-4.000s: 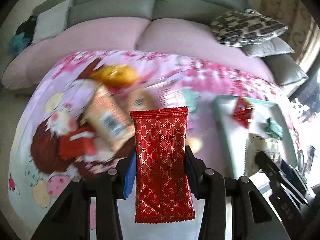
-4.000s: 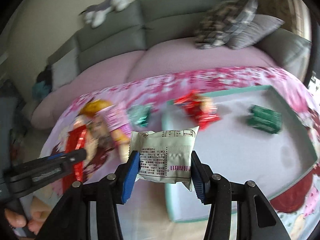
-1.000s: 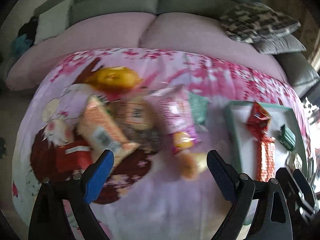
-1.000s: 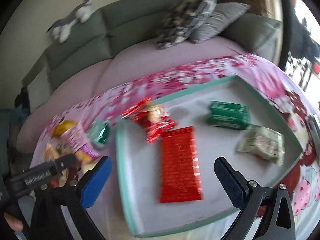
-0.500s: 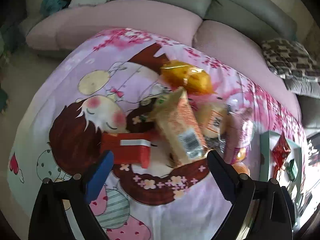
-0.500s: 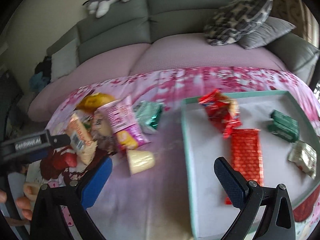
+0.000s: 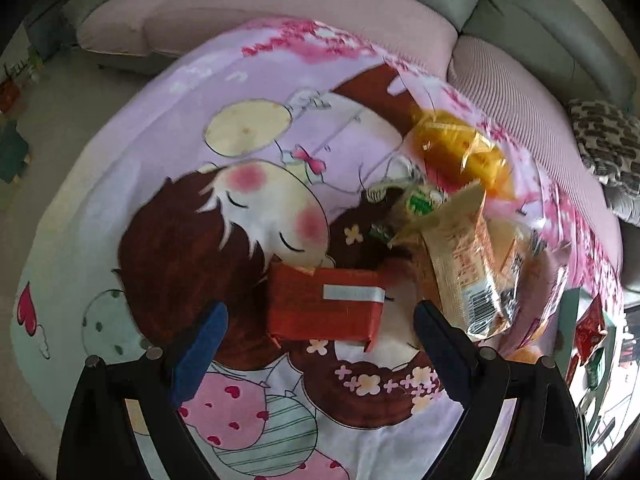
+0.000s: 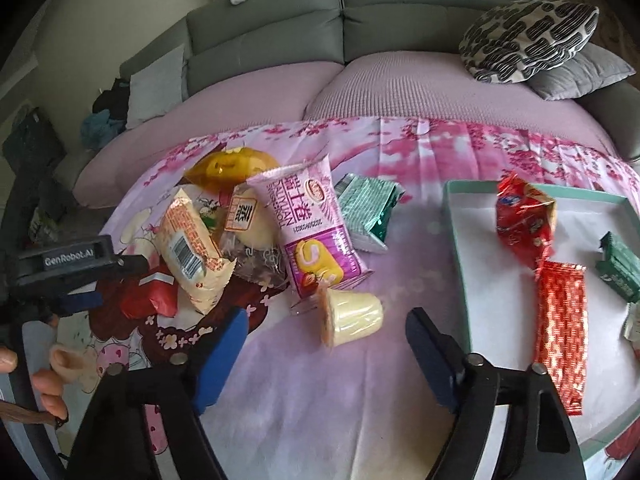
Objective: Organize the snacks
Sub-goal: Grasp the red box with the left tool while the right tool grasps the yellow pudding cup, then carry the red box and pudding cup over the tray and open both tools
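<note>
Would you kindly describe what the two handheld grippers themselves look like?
Both the left gripper and the right gripper have black angular frames with silver bolts and blue finger pads. The left one's black body carries white "GenRobot.AI" lettering in the right wrist view.

Soft daylight fills both views, brightest at the right edge of the left wrist view, where it blows out to white. Shadows are faint and diffuse. The yellow packet and its neighbours smear with motion blur; the right wrist view is sharper. Fisheye bending curves the sofa, and the corners vignette black
</note>
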Available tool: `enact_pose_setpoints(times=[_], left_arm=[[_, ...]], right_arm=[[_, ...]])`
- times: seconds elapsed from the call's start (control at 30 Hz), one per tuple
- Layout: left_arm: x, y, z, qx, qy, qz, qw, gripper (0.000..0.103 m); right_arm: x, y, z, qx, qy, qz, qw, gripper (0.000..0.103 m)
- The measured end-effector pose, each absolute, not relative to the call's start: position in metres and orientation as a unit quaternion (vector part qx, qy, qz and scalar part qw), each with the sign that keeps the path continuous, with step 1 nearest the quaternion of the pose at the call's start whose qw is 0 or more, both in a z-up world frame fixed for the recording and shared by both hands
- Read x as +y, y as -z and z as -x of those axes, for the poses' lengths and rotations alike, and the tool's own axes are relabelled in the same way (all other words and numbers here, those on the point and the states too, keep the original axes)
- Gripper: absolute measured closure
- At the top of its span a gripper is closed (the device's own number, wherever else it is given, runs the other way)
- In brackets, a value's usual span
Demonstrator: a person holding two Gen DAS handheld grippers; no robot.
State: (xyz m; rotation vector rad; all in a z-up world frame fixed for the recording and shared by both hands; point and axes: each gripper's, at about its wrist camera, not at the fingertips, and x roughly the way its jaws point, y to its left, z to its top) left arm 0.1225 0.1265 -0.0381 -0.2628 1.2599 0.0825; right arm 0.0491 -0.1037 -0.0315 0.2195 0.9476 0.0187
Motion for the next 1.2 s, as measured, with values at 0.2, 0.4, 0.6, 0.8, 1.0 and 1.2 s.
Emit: enact_pose_setpoints(times=[0.2,0.4,0.6,0.8,1.0,1.2], left_arm=[[0.121,0.057,-0.128,0.609,-0.038,0.111,0.784,0.01],[0.12,0.067,-0.132,0.615,-0.045,0.1,0.781,0.026],[0.109,0.067,-0.135,0.613,-0.038,0.087,0.785,0.039],[0.107,0.061,-0.136,0.604,-0.04,0.092,0.79,0.04],[0.109,0.043,-0.137,0.585,-0.042,0.096,0.804,0.04],[0.113,0.028,-0.135,0.562,-0.042,0.104,0.819,0.04]], right_arm=[[-0.104,0.043,-0.06,0.468,-0.009,-0.109,0.877,0.028],[-0.106,0.056,-0.07,0.483,-0.002,-0.117,0.868,0.034],[-0.107,0.064,-0.072,0.492,0.01,-0.111,0.863,0.05],[-0.11,0.062,-0.07,0.492,0.01,-0.111,0.863,0.061],[-0.11,0.054,-0.065,0.486,0.007,-0.111,0.867,0.062],[-0.11,0.042,-0.059,0.476,0.006,-0.109,0.873,0.062]])
